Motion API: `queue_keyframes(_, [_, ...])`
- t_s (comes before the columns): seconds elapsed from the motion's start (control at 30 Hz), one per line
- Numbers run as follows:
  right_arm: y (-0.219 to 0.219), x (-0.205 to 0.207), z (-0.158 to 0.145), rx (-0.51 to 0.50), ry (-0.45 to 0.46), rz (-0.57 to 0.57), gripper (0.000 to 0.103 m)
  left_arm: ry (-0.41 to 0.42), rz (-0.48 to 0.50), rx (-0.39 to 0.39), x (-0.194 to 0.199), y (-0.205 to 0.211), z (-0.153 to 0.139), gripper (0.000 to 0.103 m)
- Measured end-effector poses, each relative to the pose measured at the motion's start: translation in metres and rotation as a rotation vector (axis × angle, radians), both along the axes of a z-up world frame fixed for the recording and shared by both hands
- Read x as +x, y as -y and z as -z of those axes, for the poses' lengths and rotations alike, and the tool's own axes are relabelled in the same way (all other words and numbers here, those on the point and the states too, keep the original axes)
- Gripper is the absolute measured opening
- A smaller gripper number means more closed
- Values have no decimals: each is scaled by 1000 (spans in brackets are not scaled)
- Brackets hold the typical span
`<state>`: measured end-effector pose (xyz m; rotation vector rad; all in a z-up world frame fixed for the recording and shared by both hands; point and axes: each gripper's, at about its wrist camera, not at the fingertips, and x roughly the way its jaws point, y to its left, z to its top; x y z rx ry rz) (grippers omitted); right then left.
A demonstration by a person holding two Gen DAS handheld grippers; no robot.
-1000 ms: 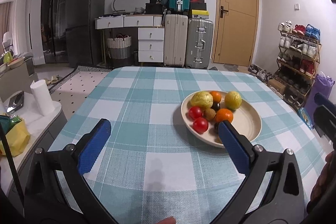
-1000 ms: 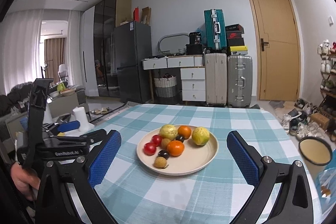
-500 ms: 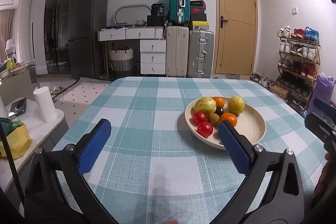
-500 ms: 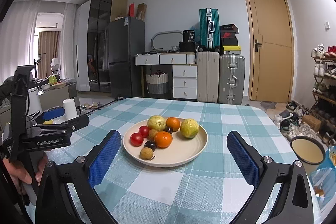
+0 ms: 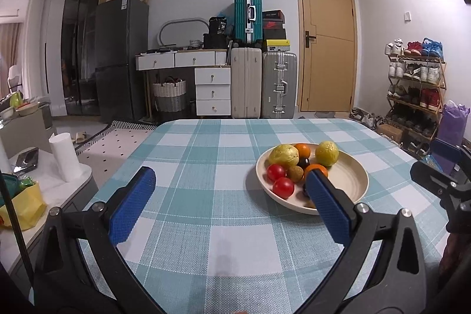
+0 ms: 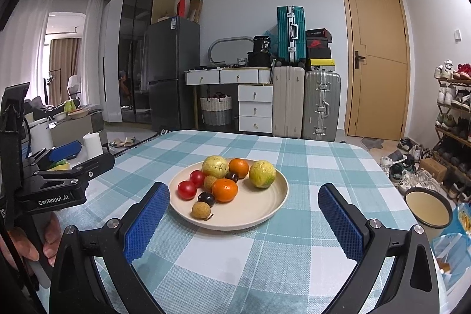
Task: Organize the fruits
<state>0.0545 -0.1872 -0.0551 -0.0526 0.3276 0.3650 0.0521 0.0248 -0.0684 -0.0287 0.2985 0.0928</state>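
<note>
Both claws are seen spread wide and empty: the right gripper [image 6: 243, 215] and left gripper [image 5: 228, 203] are held low over the table, black frames with blue, finely dotted rubber pads [image 6: 146, 221]. The left unit is gripped by a hand [image 6: 44, 237] at the table's left edge. The table [image 6: 265, 264] is covered by a woven teal-and-white check cloth, rounded at the far corners. A round, shallow cream plate [image 6: 273, 203] is set mid-table, just ahead of the right gripper's pads. The fruit is piled on its left half: two glossy red tomatoes [image 6: 186, 189], two oranges [image 6: 225, 190], two bumpy yellow-green round fruits [image 6: 262, 174], two rough tan longans [image 6: 201, 209], two dark plums [image 6: 206, 198]. A second cream dish with a dark rim [image 6: 428, 209] is seen off the right edge. Beyond: white drawers [image 6: 255, 108], a wicker basket [image 6: 215, 108], ribbed suitcases [image 6: 321, 105], a dark fridge [image 6: 172, 75], a wooden door [image 6: 375, 61], a shoe rack [image 5: 416, 90].
</note>
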Motion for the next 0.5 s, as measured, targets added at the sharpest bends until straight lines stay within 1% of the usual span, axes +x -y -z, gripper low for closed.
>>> queue_keyframes(0.5, [0, 0, 0, 0, 0, 0, 103, 1, 0, -1, -1, 0, -1, 102])
